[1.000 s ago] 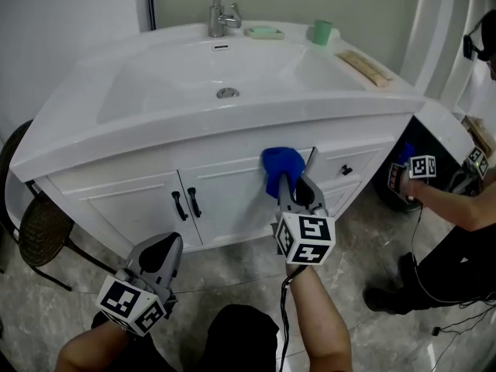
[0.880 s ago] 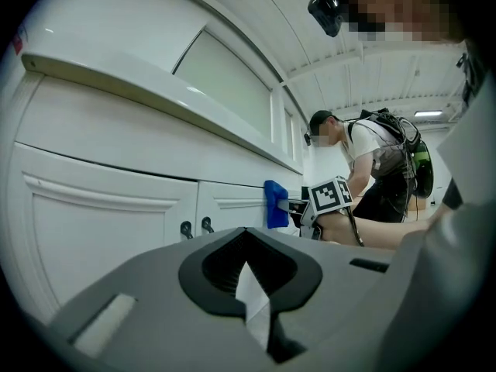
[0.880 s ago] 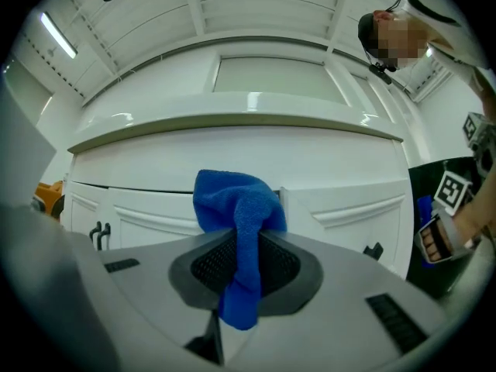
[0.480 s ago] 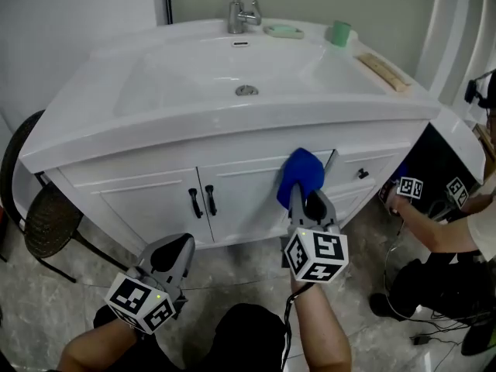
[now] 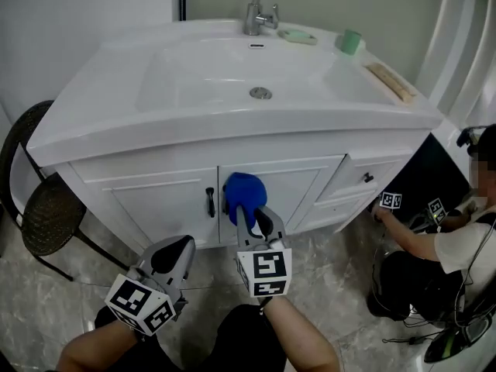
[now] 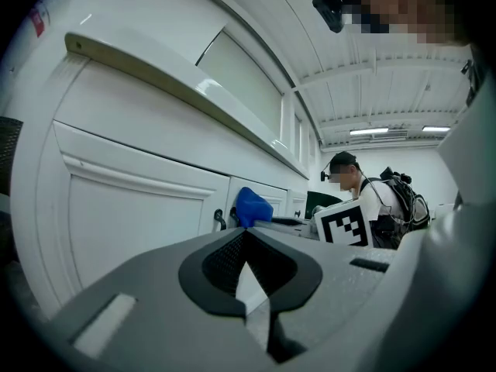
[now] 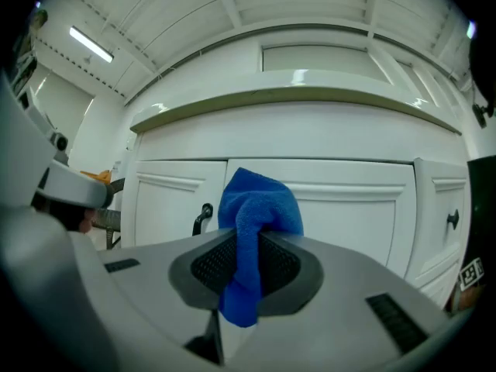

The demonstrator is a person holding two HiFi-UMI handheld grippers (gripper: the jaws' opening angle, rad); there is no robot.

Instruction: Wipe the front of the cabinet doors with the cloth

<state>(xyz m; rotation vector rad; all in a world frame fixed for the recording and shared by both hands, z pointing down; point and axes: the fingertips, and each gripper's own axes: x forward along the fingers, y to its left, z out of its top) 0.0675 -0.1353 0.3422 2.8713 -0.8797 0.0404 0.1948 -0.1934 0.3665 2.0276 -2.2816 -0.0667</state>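
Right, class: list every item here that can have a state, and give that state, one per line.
Blue terry cloth: bunched, clamped.
Right gripper: shut on that cloth.
Left gripper: shut, empty.
White cabinet doors: both closed.
White drawer: closed.

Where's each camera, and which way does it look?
Head view: on the person's head, looking down at the cabinet; left tool, right tool, forearms show.
Left gripper view: on the left tool, looking along the cabinet; jaws show.
Right gripper view: on the right tool, facing the doors; jaws clamp the cloth.
Shared: all show the cloth.
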